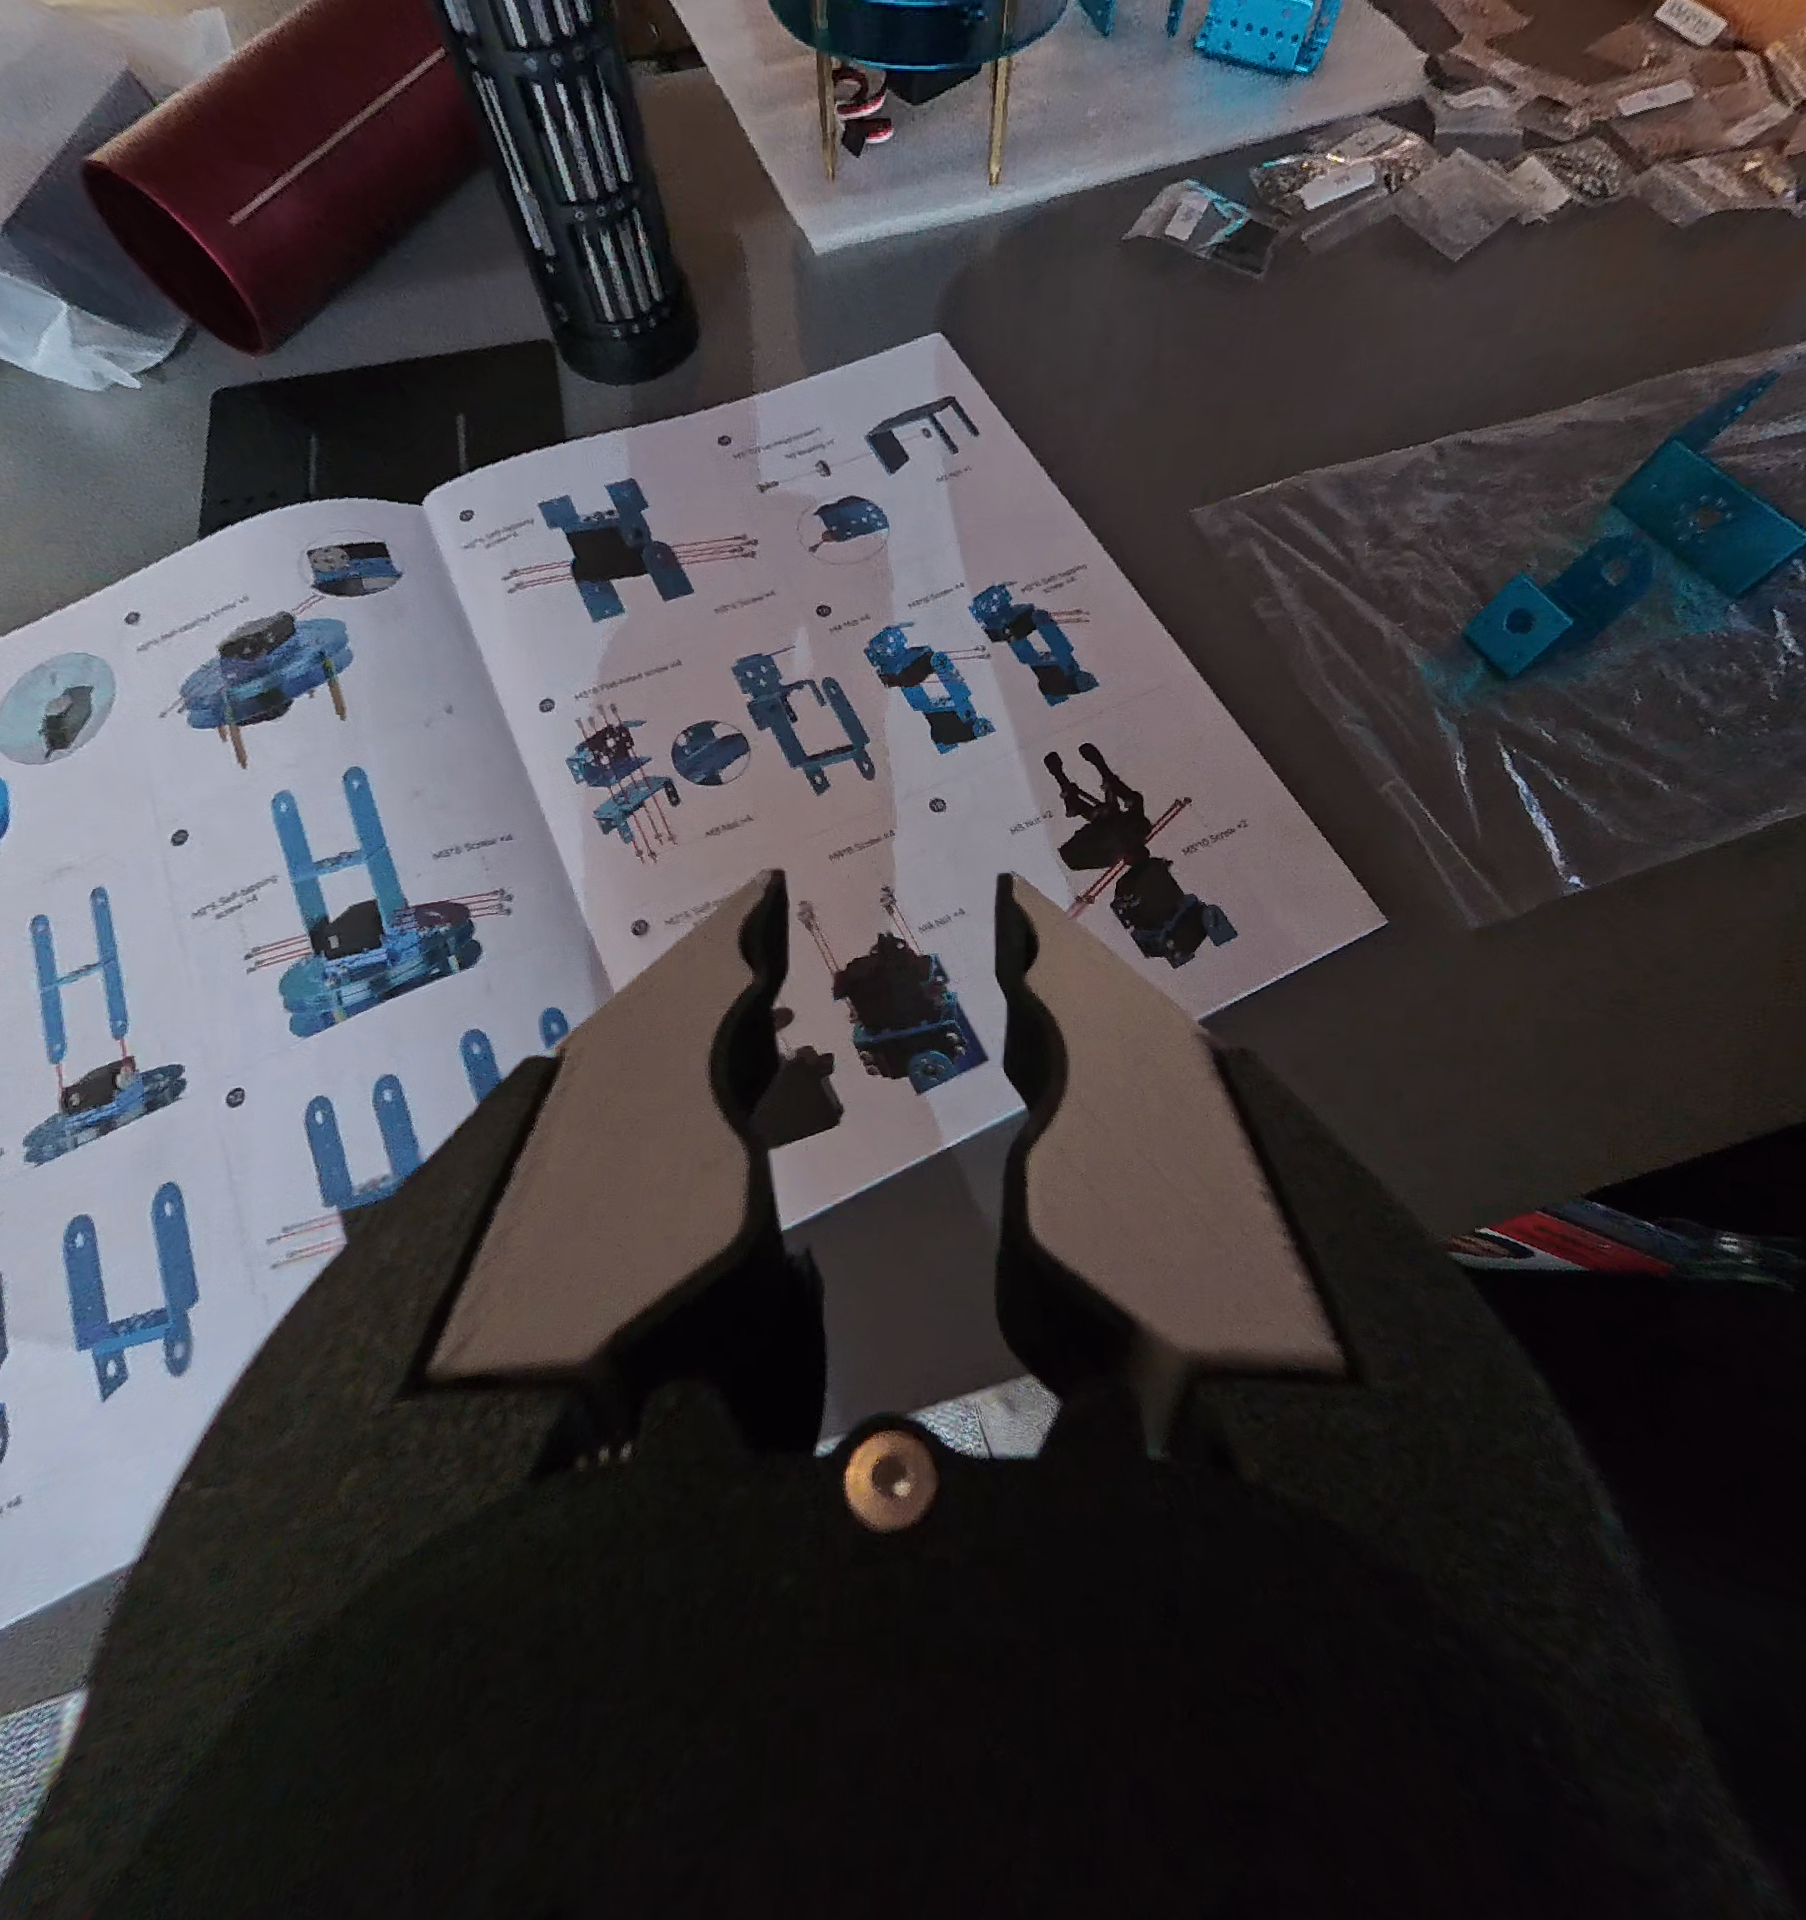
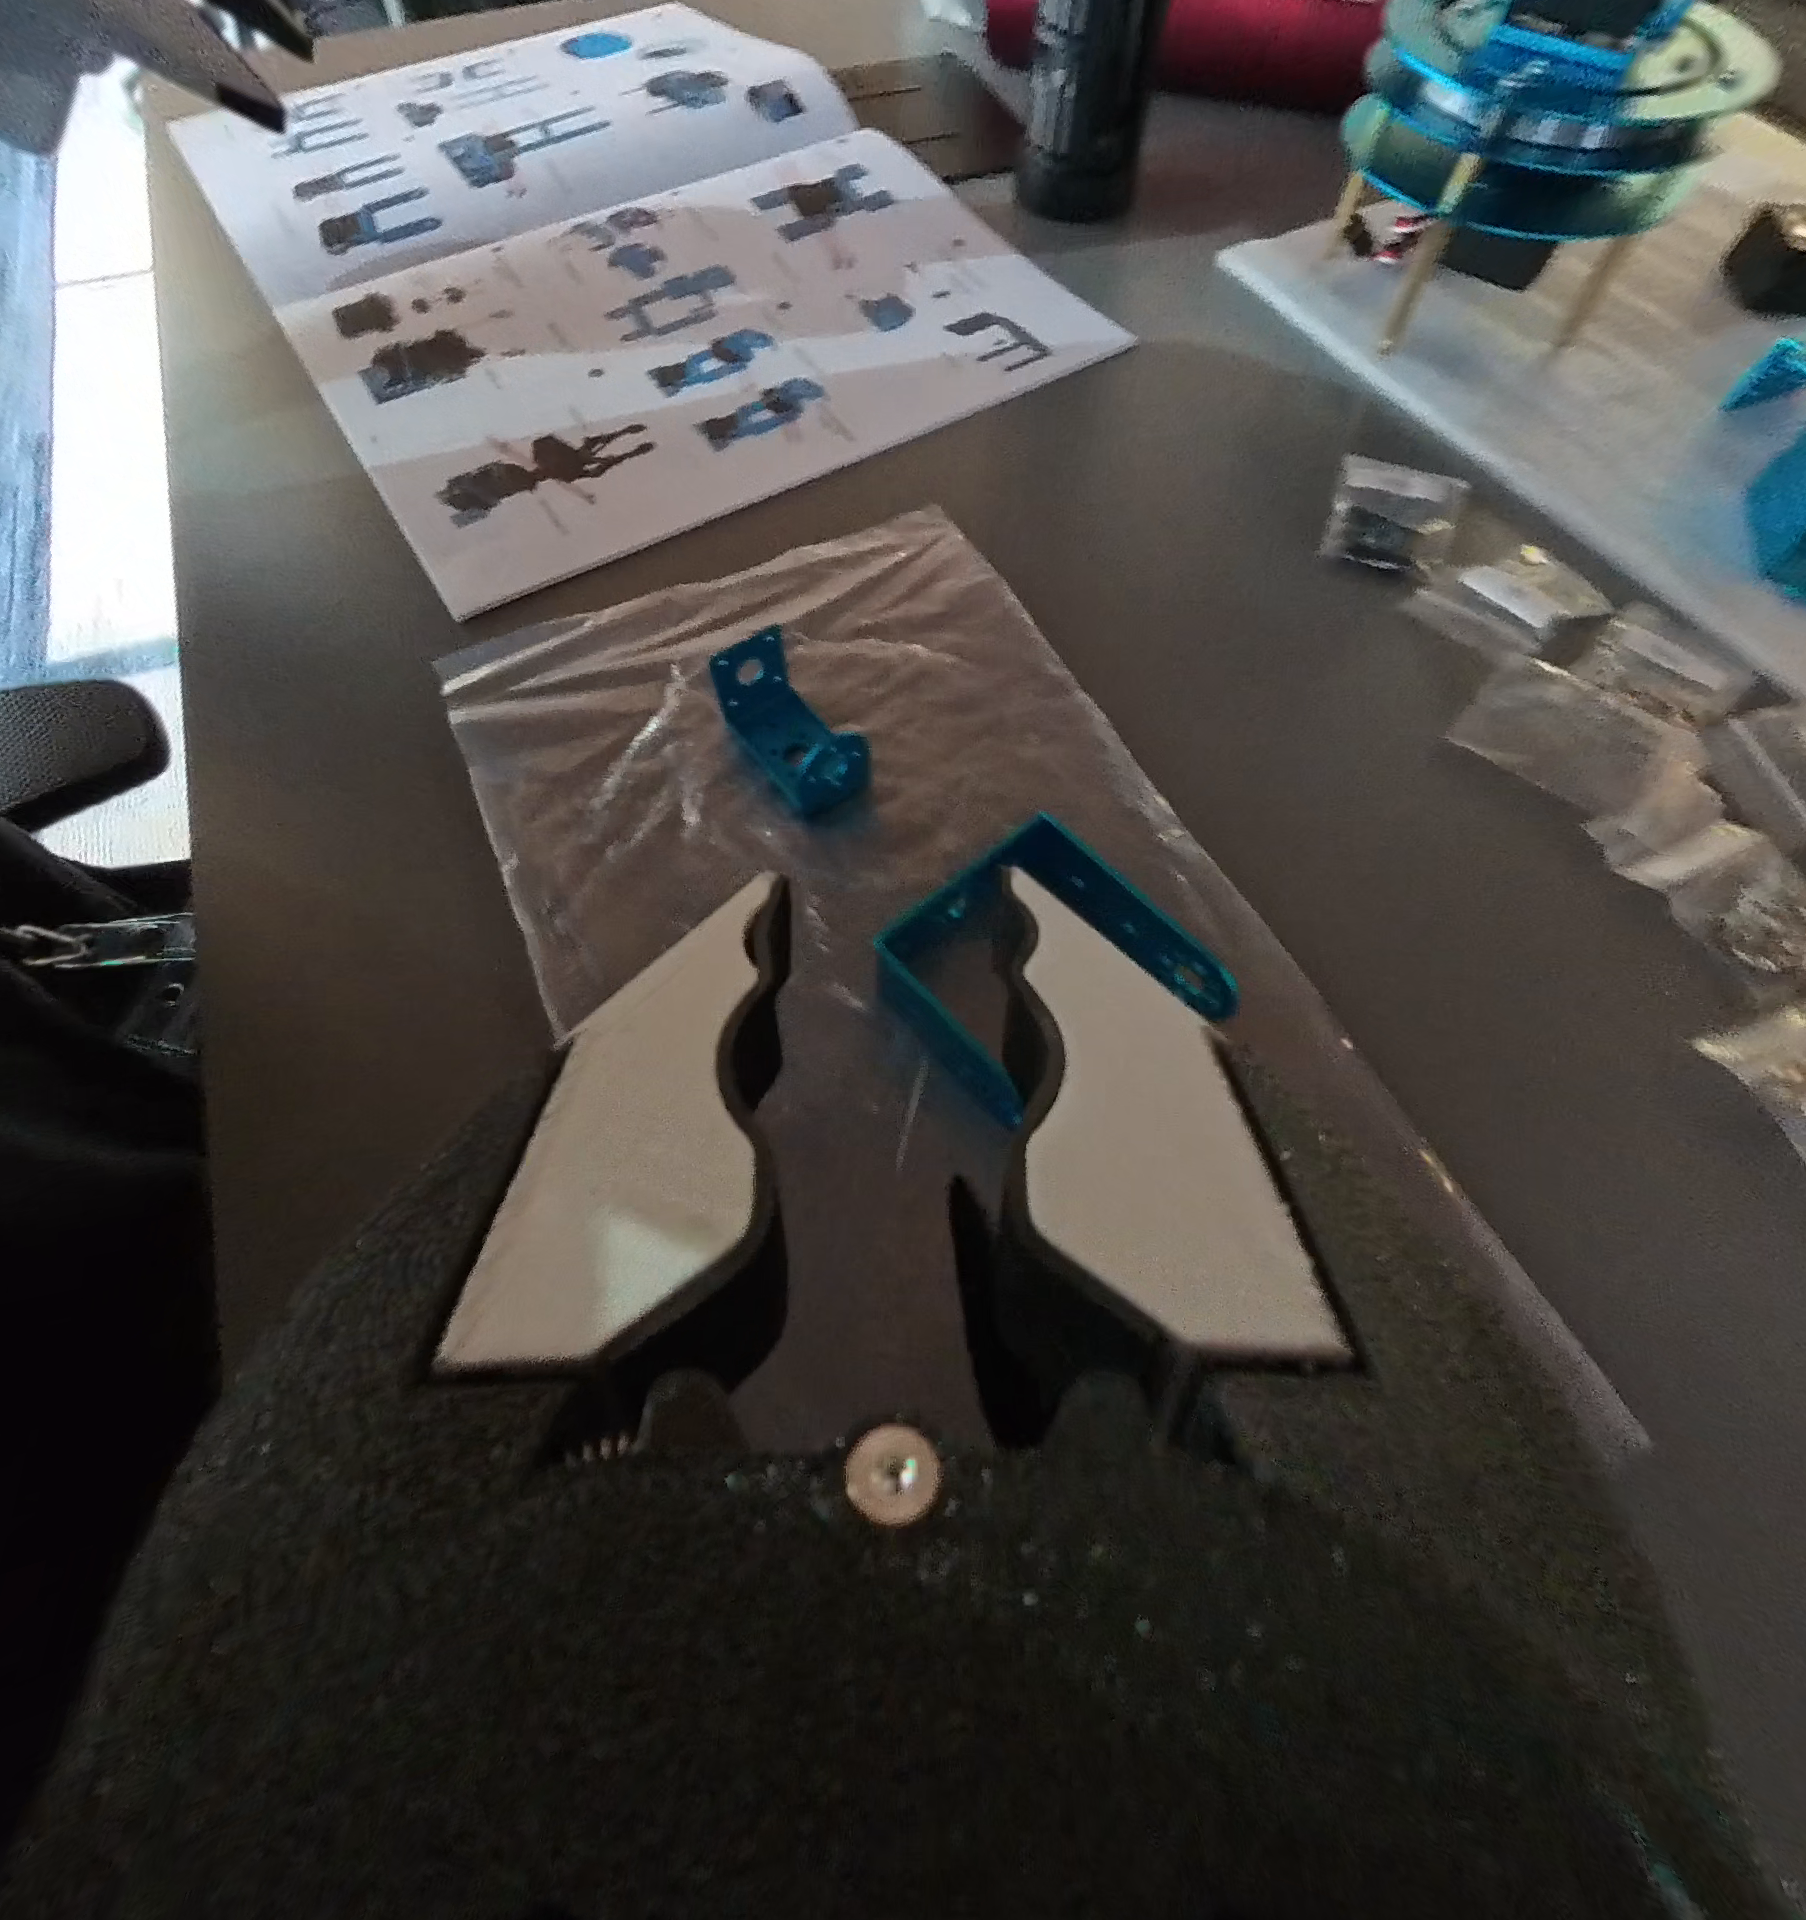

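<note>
My left gripper (image 1: 888, 888) is open and empty, held above the near edge of an open instruction booklet (image 1: 608, 790) with pictures of blue parts. My right gripper (image 2: 894, 888) is open and empty, low over a clear plastic bag (image 2: 670, 717) flat on the grey table. A blue U-shaped metal bracket (image 2: 930, 966) lies on the bag; my right finger (image 2: 1138, 1091) covers part of it. A smaller blue bracket (image 2: 785, 727) lies farther out on the bag. It also shows in the left wrist view (image 1: 1647, 551) at the right. The booklet shows in the right wrist view (image 2: 618, 301) beyond the bag.
A dark red tube (image 1: 275, 177) and a black cylinder (image 1: 577, 177) lie behind the booklet. A white board (image 1: 1075, 156) holds a blue round assembly on gold legs (image 2: 1543, 135). Several small clear bags of hardware (image 2: 1647, 707) lie at the right. A black chair (image 2: 37, 748) is at the left. The smaller blue bracket (image 2: 785, 727) is closer to my right gripper, around 8 centimeters from its tips; the left tips are 25 centimeters off. It turns up in the left wrist view (image 1: 1602, 587) as well.
</note>
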